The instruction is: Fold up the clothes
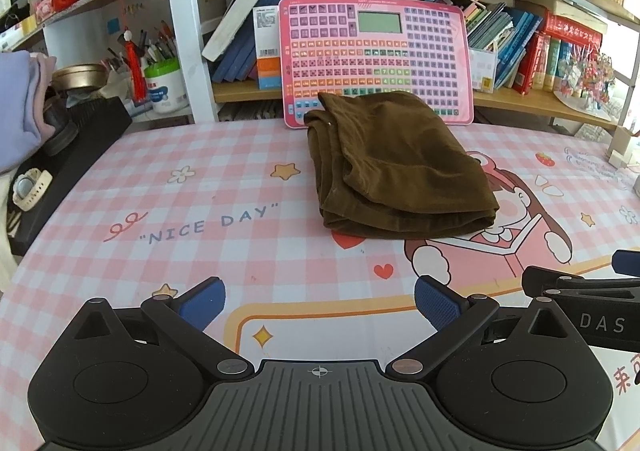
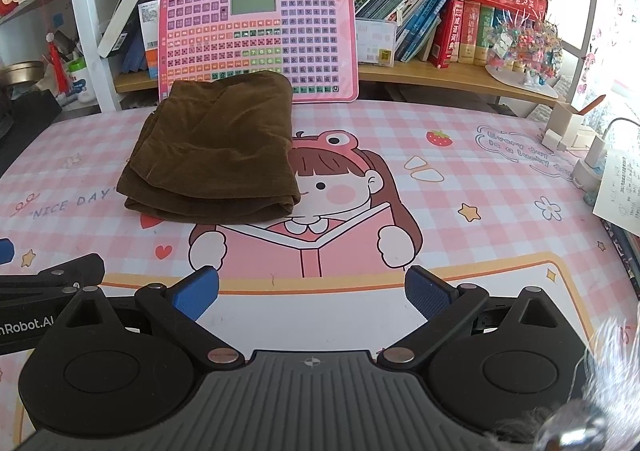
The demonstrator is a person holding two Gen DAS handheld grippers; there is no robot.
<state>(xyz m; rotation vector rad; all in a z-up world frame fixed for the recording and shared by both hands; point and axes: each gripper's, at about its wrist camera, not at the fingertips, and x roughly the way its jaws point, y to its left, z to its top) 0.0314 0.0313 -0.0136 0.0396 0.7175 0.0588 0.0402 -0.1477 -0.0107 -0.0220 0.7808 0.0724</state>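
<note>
Cloth (image 1: 396,167), folded in a brown stack near the surface's (image 1: 200,187) far edge, looks finished; both tools, left (image 1: 318,301) and right (image 2: 312,293), hang spread and empty, so next comes fetching another garment.

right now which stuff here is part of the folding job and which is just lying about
For the job:
brown garment, folded on the pink desk mat
left gripper, open
right gripper, open

Lying about:
pink keyboard toy
shelf books
white watch

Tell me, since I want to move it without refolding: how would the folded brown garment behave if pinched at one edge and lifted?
The brown garment looks soft and layered, so it would probably droop and unfold. Pushed, its loose layers would likely bunch.
</note>
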